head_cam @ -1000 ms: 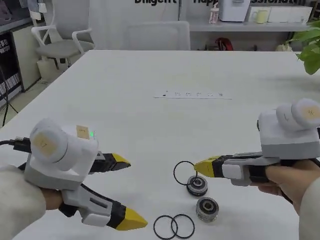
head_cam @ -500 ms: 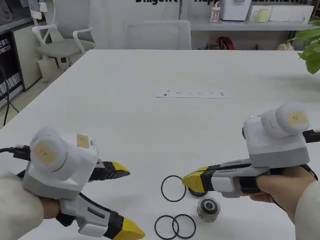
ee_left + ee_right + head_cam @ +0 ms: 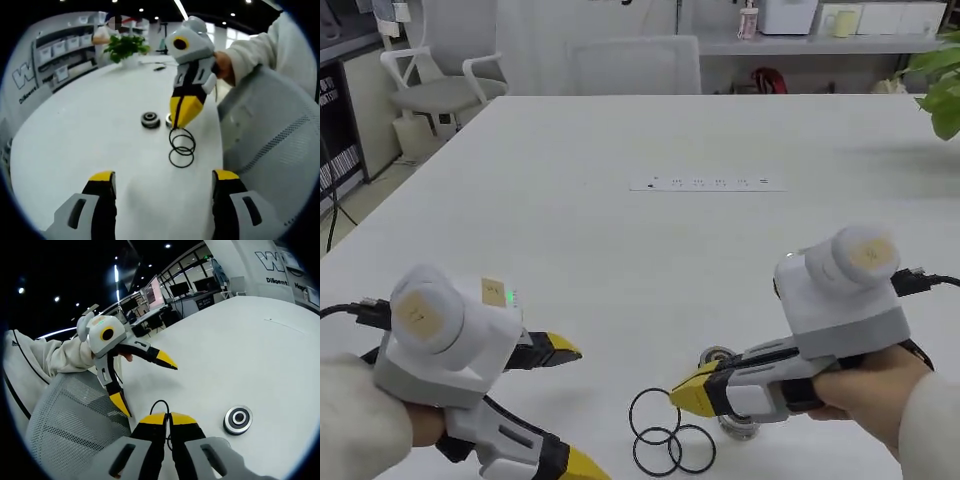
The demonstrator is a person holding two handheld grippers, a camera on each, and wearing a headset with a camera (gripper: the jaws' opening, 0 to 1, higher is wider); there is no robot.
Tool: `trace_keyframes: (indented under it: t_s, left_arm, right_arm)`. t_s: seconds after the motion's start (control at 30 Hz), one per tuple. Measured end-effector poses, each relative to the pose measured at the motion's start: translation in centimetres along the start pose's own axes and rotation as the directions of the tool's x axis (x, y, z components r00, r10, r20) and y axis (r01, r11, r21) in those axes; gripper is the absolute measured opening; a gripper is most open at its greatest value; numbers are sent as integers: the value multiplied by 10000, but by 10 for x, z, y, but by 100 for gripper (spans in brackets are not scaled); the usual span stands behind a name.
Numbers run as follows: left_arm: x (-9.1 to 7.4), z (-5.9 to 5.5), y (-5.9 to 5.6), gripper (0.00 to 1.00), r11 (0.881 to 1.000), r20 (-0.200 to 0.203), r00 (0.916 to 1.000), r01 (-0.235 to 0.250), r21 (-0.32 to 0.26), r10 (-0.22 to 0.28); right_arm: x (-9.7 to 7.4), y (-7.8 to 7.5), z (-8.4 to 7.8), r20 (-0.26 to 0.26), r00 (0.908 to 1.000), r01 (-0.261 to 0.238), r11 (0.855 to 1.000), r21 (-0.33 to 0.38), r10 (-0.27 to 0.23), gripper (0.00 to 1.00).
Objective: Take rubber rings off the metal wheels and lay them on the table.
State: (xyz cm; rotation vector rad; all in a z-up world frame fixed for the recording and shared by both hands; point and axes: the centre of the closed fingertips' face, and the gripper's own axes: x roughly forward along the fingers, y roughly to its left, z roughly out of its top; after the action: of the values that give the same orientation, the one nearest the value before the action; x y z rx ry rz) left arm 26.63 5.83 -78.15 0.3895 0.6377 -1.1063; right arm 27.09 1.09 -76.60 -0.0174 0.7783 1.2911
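**Entry: rubber ring, being laid down**

Landmark: the laid rings, two black loops lying overlapped on the white table at the edge nearest us.

- **Right gripper**: tongs pressed together on the held ring, a thin black loop pinched at one edge. The loop sits just beyond the laid rings, and its near edge seems to overlap them. We cannot tell whether it already touches the table.
- **Left gripper**: tongs spread wide and carrying nothing, well to the left of the laid rings.
- **Metal wheels**: the far wheel stands beyond and to the right of the laid rings, just behind the right gripper's tip. The near wheel is just right of the laid rings, mostly hidden under the right gripper's body. We cannot make out whether either has a ring on its rim.

**Step in hand, as we judge it:** setting the held ring on the table.

**Handling notes:**
- We would lower the tip until the loop lies flat before parting the tongs.
- Soft rubber may cling to a pad or spring aside, so we would open gently and lift straight off.
- We would set it a shade beyond the laid rings rather than on top of them, to avoid tangling.
- We would mind the near wheel under the gripper, which a careless sweep could roll away.
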Motion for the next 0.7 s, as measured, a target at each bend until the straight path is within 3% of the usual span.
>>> trace_keyframes:
  t_s: [0.33,0.7]
  left_arm:
    - [0,-3,-1,80,10000,-45,10000,61,16,-60]
    - [-1,-4,-2,80,10000,-44,10000,90,2,-90]
  right_arm:
    - [11,7,-17,-762,9969,-228,9994,-245,209,0]
    - [24,16,-35,-1519,9876,-483,9978,-459,408,0]
